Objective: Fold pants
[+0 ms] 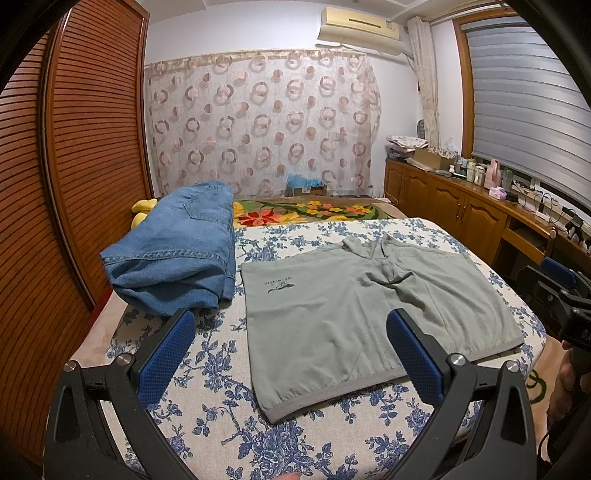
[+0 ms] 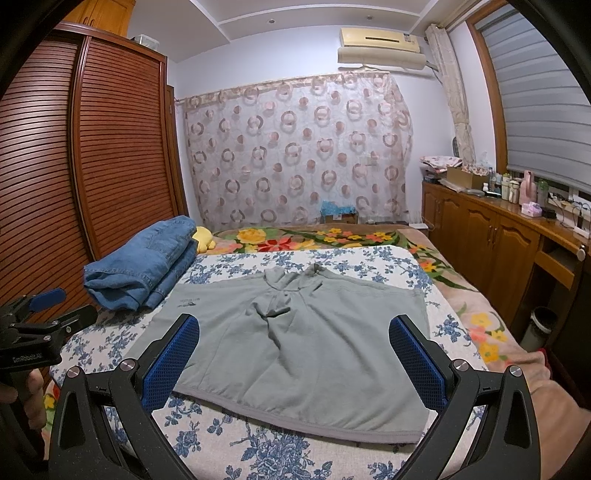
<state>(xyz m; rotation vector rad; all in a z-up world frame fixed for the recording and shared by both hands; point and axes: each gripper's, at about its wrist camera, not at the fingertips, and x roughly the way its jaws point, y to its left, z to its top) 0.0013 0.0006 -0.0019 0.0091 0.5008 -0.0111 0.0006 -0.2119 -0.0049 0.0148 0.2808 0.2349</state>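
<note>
Bedroom: bed under a blue-floral white quilt (image 1: 207, 417), louvred wooden wardrobe alongside. Left gripper (image 1: 290, 354) and right gripper (image 2: 295, 360) hover above the near edge, jaws wide, holding nothing, presumably staged for a first grasp. Grey-green soft cotton shorts (image 2: 314, 354) lie flat and unfolded mid-quilt, hems nearest. Folded blue denim jeans (image 1: 177, 258) sit aside, likely finished.

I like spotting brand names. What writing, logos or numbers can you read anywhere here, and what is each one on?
"GenRobot.AI": on the black body of the left tongs, read with some doubt.
Dark green print and logo on the grey pants: upside down, too blurred to read.
Label on the air conditioner: too small to read.
Partial letters on the right tongs: cut off, unreadable.
</note>
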